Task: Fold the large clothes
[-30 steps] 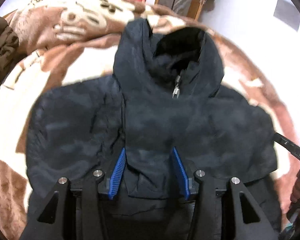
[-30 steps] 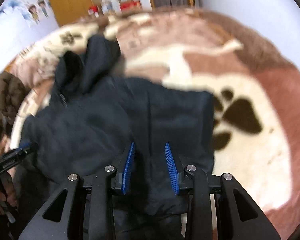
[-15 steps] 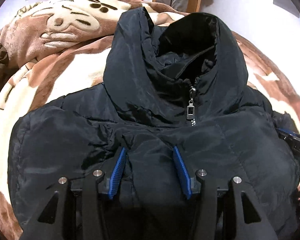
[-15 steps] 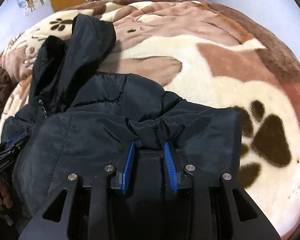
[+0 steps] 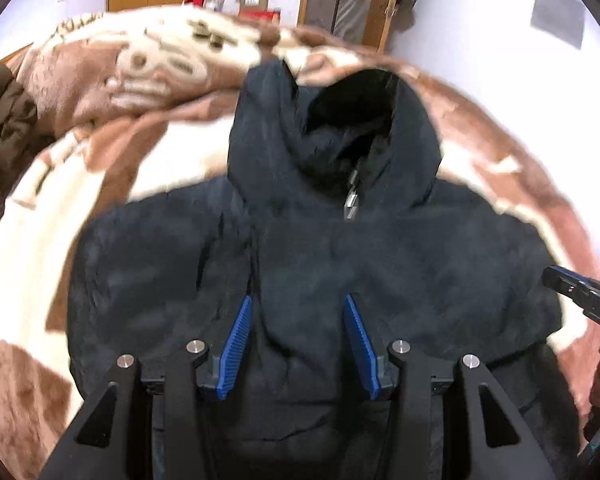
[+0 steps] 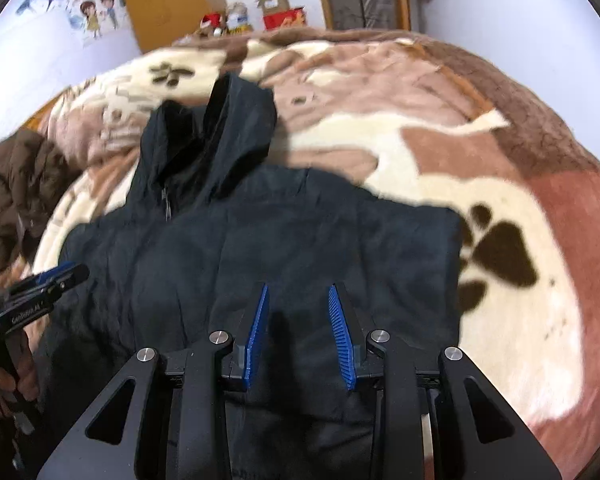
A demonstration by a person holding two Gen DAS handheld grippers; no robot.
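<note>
A dark navy hooded puffer jacket lies on the bed, front zipped, hood pointing away. It also shows in the right wrist view. My left gripper is open above the jacket's lower middle, blue pads apart, nothing between them. My right gripper is open above the jacket's right part, also empty. Each gripper's tip shows at the edge of the other's view: the right one and the left one.
A brown and cream paw-print blanket covers the bed. A brown jacket lies heaped at the left edge. A wooden wardrobe, boxes and a door stand by the far wall.
Both grippers have pulled up and back from the jacket, which now looks smaller in both views. The right gripper's pads have spread wider and no longer pinch a fold.
</note>
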